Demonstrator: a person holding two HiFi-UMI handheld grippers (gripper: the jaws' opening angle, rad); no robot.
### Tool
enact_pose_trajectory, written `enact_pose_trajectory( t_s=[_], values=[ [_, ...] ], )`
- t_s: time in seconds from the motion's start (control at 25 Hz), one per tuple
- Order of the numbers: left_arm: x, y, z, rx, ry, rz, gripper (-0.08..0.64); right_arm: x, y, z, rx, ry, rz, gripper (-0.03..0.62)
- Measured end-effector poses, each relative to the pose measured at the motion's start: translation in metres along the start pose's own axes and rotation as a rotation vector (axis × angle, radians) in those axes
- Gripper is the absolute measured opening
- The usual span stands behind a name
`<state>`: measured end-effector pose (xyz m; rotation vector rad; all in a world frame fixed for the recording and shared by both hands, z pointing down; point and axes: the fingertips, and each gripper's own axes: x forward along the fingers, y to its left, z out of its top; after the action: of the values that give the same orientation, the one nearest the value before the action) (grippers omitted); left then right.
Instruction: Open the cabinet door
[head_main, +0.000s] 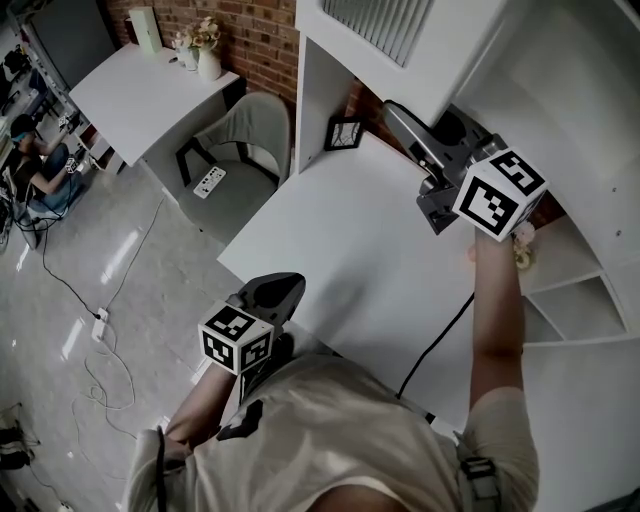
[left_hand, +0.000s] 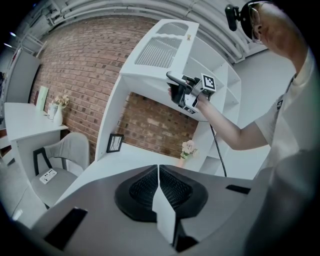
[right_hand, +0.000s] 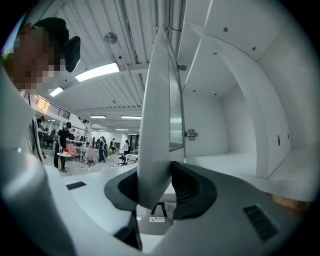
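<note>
Jaws of my left hand-held gripper (left_hand: 158, 175) are pressed together with nothing between them. It hangs low beside my body, at the near left corner of the counter (head_main: 340, 240). Farther away, above the far right corner of the counter, my right hand-held gripper (right_hand: 161, 182) is lifted and pinches the edge of the cabinet door (right_hand: 156, 95), with both pads on the white panel. The door stands swung away from the cabinet (right_hand: 235, 110), and the white inside shows beside it. A picture frame (head_main: 344, 133) stands at the counter's far edge.
</note>
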<state>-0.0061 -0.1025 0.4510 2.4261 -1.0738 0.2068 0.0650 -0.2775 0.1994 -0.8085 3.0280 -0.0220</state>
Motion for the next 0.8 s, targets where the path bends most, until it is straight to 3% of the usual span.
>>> enact_pose_trajectory(
  t_s=[0.28,0.8],
  values=[
    [0.000,0.003,0.001,-0.005,0.003,0.008,0.023,0.002,0.009,0.001,-0.021,0.006,-0.005,0.142],
    [-0.005,0.007,0.000,0.002,0.006,-0.012,0.023,0.013,0.045,-0.001,0.014,-0.002,0.088,0.197]
  ],
)
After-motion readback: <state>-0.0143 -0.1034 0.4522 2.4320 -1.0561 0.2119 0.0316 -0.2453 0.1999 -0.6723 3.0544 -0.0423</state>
